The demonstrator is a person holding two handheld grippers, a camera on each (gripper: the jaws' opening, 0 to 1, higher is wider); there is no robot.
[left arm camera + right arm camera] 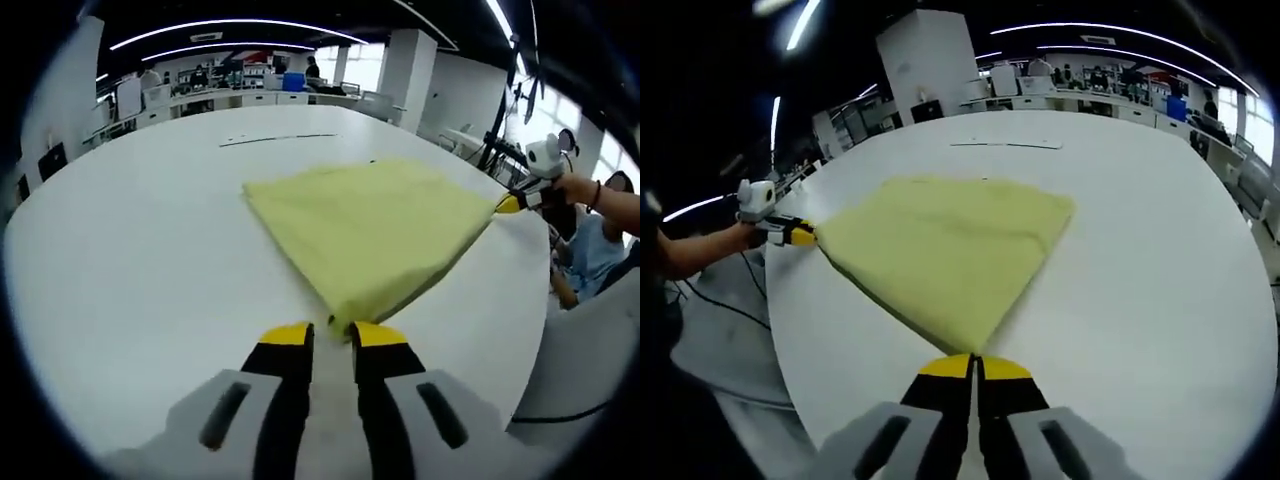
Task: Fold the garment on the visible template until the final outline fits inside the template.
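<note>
A pale yellow garment [375, 225] lies on the white table [150, 260], drawn out between both grippers into a rough triangle. My left gripper [334, 335] has the near corner of the cloth pinched between its yellow-tipped jaws. At the table's right edge my right gripper [508, 204] grips the opposite corner. In the right gripper view the garment [940, 245] tapers down to my right gripper [975, 367], whose jaws are shut on its tip. My left gripper [800, 234] holds the far left corner, a hand behind it. A thin dark line [280, 138] marks the table beyond the cloth.
A seated person in blue [590, 250] is beside the table's right edge. Desks and monitors [240, 85] line the far wall, with a white pillar [925, 55] near them. A dark cable [735, 305] runs over the grey floor below the table edge.
</note>
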